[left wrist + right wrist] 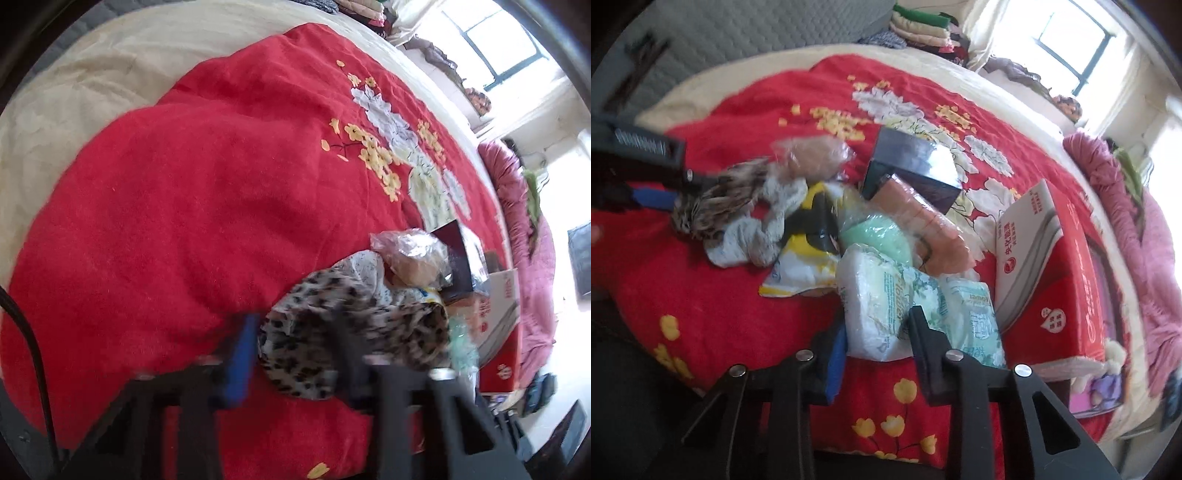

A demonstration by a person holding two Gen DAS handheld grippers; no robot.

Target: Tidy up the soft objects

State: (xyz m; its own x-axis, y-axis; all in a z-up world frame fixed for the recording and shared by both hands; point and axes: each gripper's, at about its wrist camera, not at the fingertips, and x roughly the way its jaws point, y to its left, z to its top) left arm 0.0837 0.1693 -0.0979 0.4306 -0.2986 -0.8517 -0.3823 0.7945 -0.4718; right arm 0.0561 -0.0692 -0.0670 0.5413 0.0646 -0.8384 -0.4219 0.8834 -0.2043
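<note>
Left gripper [295, 354] pinches the leopard-print cloth [354, 332] at the pile's nine o'clock edge; right gripper [877, 343] clamps the tissue pack [882, 306] (six o'clock side). Grasping step; next, probably lift both clear of the bed [701, 295].

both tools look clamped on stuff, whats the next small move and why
Probably lift both a little, straight up. The left tool is closed on the leopard cloth, and the right tool pinches the white tissue pack. Both items lie in a crowded pile on the red blanket, so raising them first should free them without dragging neighbours like the green pack.
</note>
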